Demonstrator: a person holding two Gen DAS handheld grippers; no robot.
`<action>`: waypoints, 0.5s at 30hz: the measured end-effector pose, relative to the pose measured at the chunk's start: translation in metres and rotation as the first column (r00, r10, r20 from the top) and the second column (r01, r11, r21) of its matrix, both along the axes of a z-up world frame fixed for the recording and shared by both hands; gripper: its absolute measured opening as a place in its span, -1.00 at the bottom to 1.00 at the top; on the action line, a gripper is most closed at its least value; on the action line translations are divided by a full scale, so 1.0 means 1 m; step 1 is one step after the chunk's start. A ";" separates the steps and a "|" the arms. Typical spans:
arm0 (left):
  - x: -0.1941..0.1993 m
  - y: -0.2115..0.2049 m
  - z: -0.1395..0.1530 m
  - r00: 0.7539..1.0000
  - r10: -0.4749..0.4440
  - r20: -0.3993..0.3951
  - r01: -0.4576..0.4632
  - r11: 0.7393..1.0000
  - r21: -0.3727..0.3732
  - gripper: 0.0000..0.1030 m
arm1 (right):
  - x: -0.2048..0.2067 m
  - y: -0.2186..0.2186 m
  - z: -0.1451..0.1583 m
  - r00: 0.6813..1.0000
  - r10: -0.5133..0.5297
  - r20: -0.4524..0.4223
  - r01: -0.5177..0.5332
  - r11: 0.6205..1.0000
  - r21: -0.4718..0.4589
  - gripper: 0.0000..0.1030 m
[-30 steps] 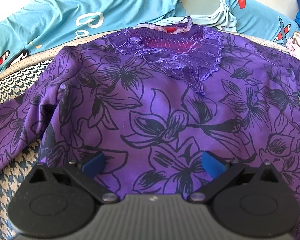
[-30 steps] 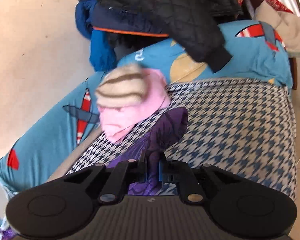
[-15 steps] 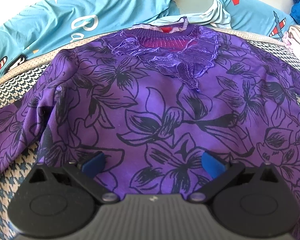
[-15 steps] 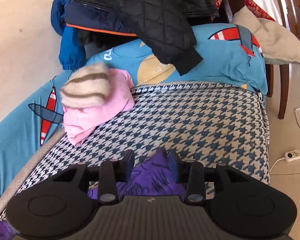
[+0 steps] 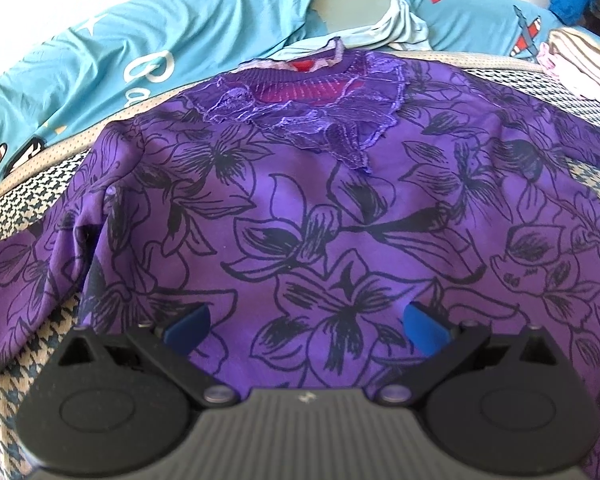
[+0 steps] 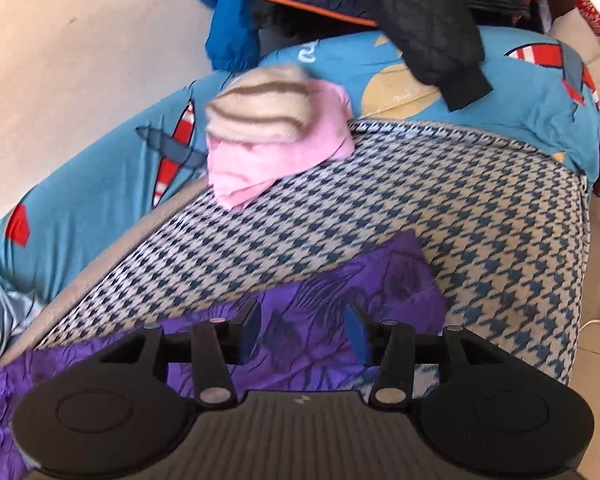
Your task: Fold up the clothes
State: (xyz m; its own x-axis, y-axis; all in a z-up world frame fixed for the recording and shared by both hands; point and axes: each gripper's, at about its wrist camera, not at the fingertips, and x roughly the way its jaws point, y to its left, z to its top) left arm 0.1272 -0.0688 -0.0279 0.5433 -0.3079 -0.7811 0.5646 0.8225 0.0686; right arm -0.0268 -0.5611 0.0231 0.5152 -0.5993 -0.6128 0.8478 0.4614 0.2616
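Note:
A purple top with black flower print (image 5: pixel 308 208) lies spread flat, front up, on a houndstooth-covered surface (image 5: pixel 24 208), its lace collar (image 5: pixel 300 120) at the far side. My left gripper (image 5: pixel 306 322) is open and empty just above the top's lower middle. In the right wrist view one purple sleeve (image 6: pixel 364 284) lies stretched out on the houndstooth cover (image 6: pixel 480 208). My right gripper (image 6: pixel 304 330) is open over that sleeve, holding nothing.
A turquoise printed sheet (image 5: pixel 160 40) lies bunched behind the top. A folded pink garment (image 6: pixel 276 156) with a striped cream one (image 6: pixel 260 110) on it sits at the far corner. Dark jackets (image 6: pixel 400 4) hang behind. The cover's right edge drops to the floor (image 6: pixel 596 360).
My right gripper was shut on the sleeve end, then opened and let it go; the sleeve now lies flat. The left gripper stayed open, its view shifting slightly.

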 end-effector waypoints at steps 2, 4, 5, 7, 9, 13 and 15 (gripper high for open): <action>-0.002 0.002 0.002 1.000 -0.004 0.001 0.004 1.000 -0.007 1.00 | -0.001 0.005 -0.001 1.000 0.018 0.000 -0.018 1.000 0.023 -0.11; -0.005 0.005 0.003 1.000 -0.006 0.001 0.006 1.000 -0.015 1.00 | -0.002 0.010 -0.002 0.999 0.039 0.001 -0.039 0.998 0.055 -0.10; -0.006 0.007 0.004 1.000 -0.006 0.001 0.006 1.000 -0.020 1.00 | -0.003 0.013 -0.002 0.999 0.054 0.002 -0.054 0.996 0.069 -0.10; -0.007 0.011 0.006 1.000 -0.002 0.000 0.002 1.000 -0.030 1.00 | -0.005 0.020 -0.002 0.996 0.084 0.002 -0.083 0.992 0.094 -0.10; -0.008 0.016 0.008 1.000 0.005 0.001 -0.005 0.999 -0.040 1.00 | -0.006 0.030 -0.001 0.993 0.118 -0.007 -0.117 0.988 0.098 -0.10; -0.008 0.026 0.012 1.000 0.026 0.002 -0.026 0.998 -0.054 1.00 | -0.010 0.053 0.000 0.977 0.212 -0.028 -0.209 0.973 0.100 -0.09; -0.009 0.031 0.015 0.999 0.036 0.006 -0.036 0.997 -0.064 1.00 | -0.012 0.064 -0.001 0.966 0.256 -0.028 -0.252 0.962 0.109 -0.08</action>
State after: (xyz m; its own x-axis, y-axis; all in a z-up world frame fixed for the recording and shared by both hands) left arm 0.1182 -0.0378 -0.0126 0.5606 -0.3371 -0.7564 0.5344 0.8450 0.0195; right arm -0.0390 -0.4975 0.0225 0.6149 -0.3837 -0.6889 0.7172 0.6353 0.2864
